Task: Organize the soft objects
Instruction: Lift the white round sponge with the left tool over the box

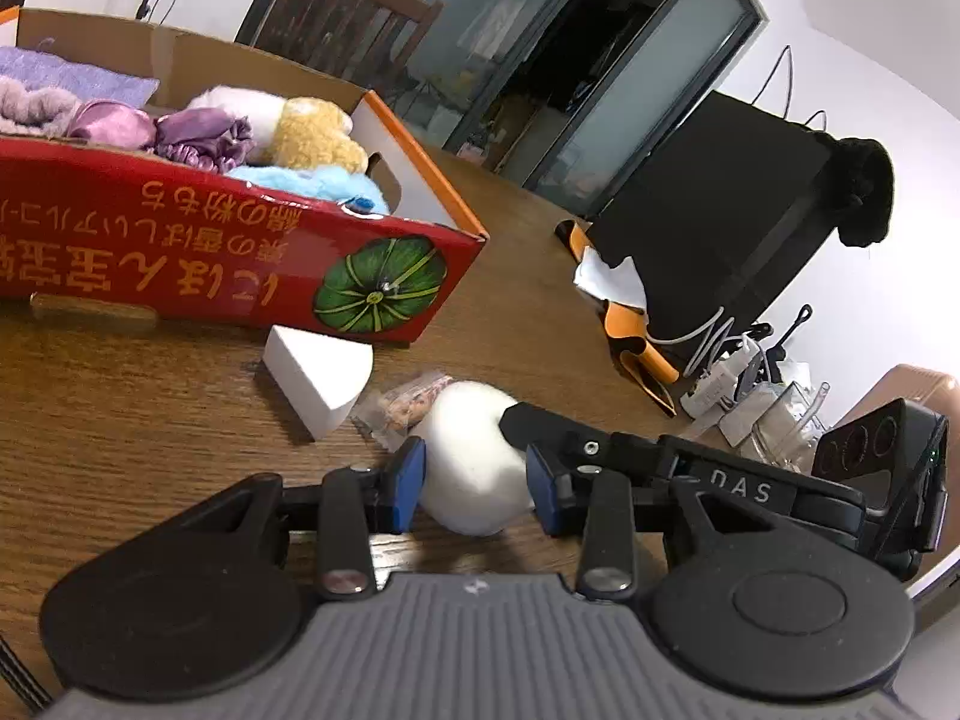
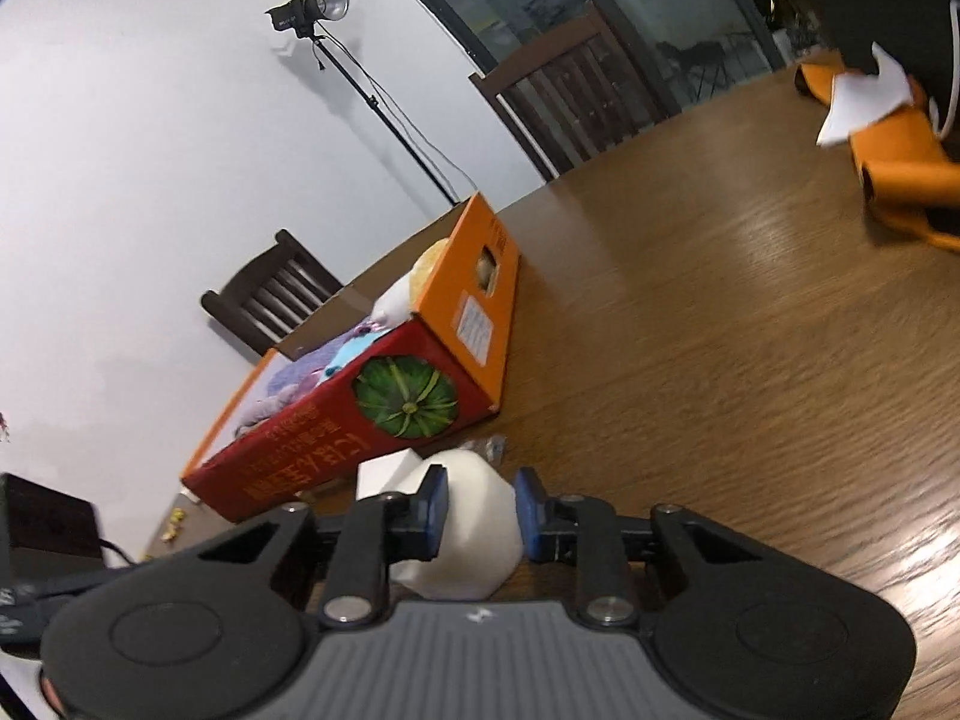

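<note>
A white soft ball (image 1: pixel 471 462) lies on the wooden table (image 1: pixel 150 420). My left gripper (image 1: pixel 474 489) has its blue pads on both sides of it. My right gripper (image 2: pixel 480 510) also grips the same white ball (image 2: pixel 474 522) between its blue pads; its black finger shows in the left wrist view (image 1: pixel 600 441) touching the ball. A red and orange cardboard box (image 1: pixel 240 252) holds several plush toys and cloths: yellow plush (image 1: pixel 318 132), blue plush (image 1: pixel 324 183), purple satin cloth (image 1: pixel 204 138). The box also shows in the right wrist view (image 2: pixel 372 420).
A white foam wedge (image 1: pixel 318 369) and a small plastic packet (image 1: pixel 408 402) lie between box and ball. An orange object with white paper (image 1: pixel 624 300), cables and a power strip (image 1: pixel 720 372) sit at the right before a black case (image 1: pixel 708 228). Chairs (image 2: pixel 576 90) stand behind the table.
</note>
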